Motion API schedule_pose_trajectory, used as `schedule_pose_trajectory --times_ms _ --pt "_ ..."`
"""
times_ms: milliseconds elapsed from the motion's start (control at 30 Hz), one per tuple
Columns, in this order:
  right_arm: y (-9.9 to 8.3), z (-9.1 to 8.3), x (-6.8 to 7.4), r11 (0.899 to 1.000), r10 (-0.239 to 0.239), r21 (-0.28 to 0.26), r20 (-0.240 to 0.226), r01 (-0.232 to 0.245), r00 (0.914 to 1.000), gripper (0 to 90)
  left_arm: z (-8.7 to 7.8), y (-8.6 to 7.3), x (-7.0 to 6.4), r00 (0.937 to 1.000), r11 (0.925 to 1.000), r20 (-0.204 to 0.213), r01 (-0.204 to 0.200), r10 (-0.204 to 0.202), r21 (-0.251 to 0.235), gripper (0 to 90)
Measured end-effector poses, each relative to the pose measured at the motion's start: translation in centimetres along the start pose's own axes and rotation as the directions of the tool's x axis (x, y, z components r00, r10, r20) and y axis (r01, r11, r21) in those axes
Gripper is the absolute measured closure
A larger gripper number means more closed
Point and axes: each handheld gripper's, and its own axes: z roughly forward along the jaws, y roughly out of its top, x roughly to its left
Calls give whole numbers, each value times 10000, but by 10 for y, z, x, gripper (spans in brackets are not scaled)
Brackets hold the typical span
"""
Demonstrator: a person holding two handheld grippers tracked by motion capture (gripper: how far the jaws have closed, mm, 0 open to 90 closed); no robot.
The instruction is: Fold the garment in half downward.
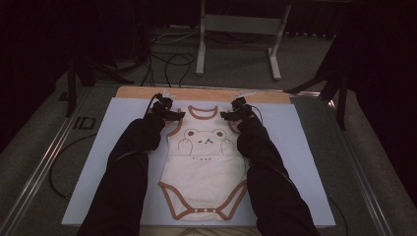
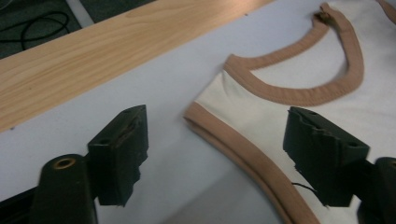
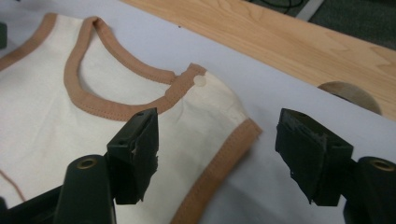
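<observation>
Cream cotton bodysuit (image 1: 204, 164) with tan trim is laid flat, face up, on the pale blue sheet (image 1: 290, 147) covering the surface, neckline toward the far wooden edge (image 1: 147, 92). Left claw (image 1: 173, 114) is positioned at the left shoulder strap (image 2: 219, 100), jaws wide apart, nothing clamped. Right claw (image 1: 230, 116) is set likewise at the right shoulder strap (image 3: 219, 105), jaws apart, the strap edge lying between them. Step in hand is judged to be a two-point shoulder grasp. Both claws should be lowered until the lower jaws slide under the trim, then closed together on the bound seam, not the thin body fabric. Equal height should be kept to avoid skewing the garment.
</observation>
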Motion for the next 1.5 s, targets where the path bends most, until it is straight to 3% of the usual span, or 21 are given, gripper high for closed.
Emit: schedule_pose_trajectory --times_ms 100,333,500,533,567,600,767,933,1033,1100,1500 --pt "2 4 2 9999 25 147 -89 -24 10000 304 1 0 1 10000 10000 74 -44 44 18 257" --pt "2 17 13 9965 -465 712 337 440 9983 334 8 -1 0 9996 9991 229 -184 176 374 336" --pt "0 18 13 9977 -164 664 324 143 9993 369 11 0 -4 9996 9970 128 -245 236 739 408" --pt "1 16 13 9974 -147 715 314 124 9994 434 12 1 -6 9997 9973 162 -195 184 711 415" --pt "1 16 13 9974 -147 715 314 124 9994 434 12 1 -6 9997 9973 162 -195 184 711 420" --pt "1 14 12 9973 -135 732 275 114 9995 518 12 1 -6 9999 9974 154 -36 25 716 448" --pt "0 12 12 9968 -147 782 126 136 9998 678 12 4 -9 9997 9963 173 140 -155 851 551" --pt "1 11 12 9961 -220 848 -74 225 9997 782 14 7 -12 9993 9952 197 284 -303 933 622" --pt "1 11 12 9962 -121 857 -130 132 9998 805 15 8 -15 9996 9955 216 183 -204 931 668" --pt "2 11 13 9952 -209 954 -176 225 9996 833 16 9 -15 9991 9948 169 371 -388 944 687" --pt "2 11 14 9951 -149 976 -183 166 9997 861 19 12 -26 9985 9956 540 18 -69 940 868"
